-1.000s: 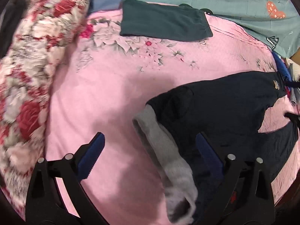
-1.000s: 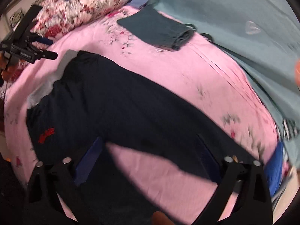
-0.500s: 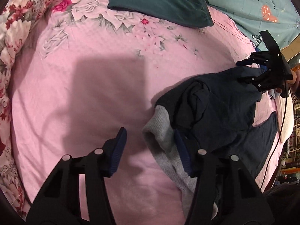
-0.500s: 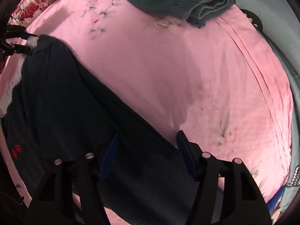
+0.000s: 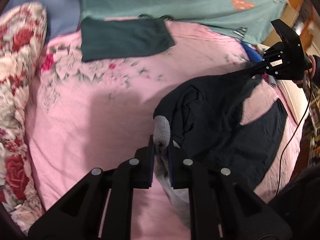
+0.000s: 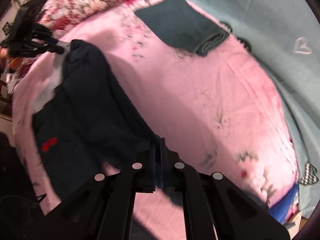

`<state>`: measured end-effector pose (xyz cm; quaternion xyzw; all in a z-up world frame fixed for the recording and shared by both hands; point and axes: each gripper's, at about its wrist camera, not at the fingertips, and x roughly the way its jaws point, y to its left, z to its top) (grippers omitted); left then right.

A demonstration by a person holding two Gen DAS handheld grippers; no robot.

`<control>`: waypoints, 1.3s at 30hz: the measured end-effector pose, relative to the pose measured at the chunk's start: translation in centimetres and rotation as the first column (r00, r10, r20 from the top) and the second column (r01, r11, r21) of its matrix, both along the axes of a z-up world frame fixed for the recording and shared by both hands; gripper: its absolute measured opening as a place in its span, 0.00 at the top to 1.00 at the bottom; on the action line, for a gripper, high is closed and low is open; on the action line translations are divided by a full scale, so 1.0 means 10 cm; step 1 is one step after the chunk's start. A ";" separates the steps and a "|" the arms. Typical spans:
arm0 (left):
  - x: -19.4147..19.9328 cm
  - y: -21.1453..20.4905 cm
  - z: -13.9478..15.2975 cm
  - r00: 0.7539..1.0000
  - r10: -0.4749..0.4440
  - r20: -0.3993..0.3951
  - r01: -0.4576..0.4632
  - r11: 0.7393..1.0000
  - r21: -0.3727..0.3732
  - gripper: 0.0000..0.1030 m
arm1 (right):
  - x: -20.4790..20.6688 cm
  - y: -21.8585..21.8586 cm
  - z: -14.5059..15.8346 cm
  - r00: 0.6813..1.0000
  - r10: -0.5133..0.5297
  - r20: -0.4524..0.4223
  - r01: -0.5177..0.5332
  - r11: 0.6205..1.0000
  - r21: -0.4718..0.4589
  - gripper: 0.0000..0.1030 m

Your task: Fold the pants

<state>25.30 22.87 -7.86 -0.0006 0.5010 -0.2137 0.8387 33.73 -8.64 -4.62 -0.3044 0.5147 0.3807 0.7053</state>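
The pink floral bedsheet [image 5: 84,120] fills both views and serves as the landmark. Along its far edge lies a teal quilt [image 5: 180,4] stitched with heart outlines and an orange heart patch whose writing is too blurred to read. At the sheet's left side sits a red-and-white floral duvet [image 5: 16,64]. The dark navy pants [image 5: 230,124] lie on the sheet's near right part, partly lifted, stretched between the two tools — a small red logo [image 6: 49,141] shows on them, unreadable. A folded dark green garment [image 5: 124,38] rests on the sheet just before the quilt. The left gripper [image 5: 161,150] is pinching the pants' grey waistband [image 5: 161,131]. The right gripper [image 6: 158,156] is pressed together on the pants' dark edge.
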 end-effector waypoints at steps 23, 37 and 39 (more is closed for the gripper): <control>-1.72 -0.39 -0.88 0.966 0.129 -0.223 -0.091 0.981 0.173 0.86 | -2.34 -0.69 -1.04 0.993 -0.058 -0.105 0.057 0.998 -0.007 0.86; -1.78 -0.58 -0.62 0.908 0.242 -0.342 -0.305 0.941 -0.143 0.38 | -2.12 -1.22 -0.50 0.911 -0.377 -0.169 0.407 0.890 0.205 0.37; -1.73 -0.53 -0.78 0.871 0.288 -0.399 -0.382 0.907 -0.179 0.49 | -2.15 -1.18 -0.50 0.898 -0.401 -0.180 0.435 0.872 0.224 0.37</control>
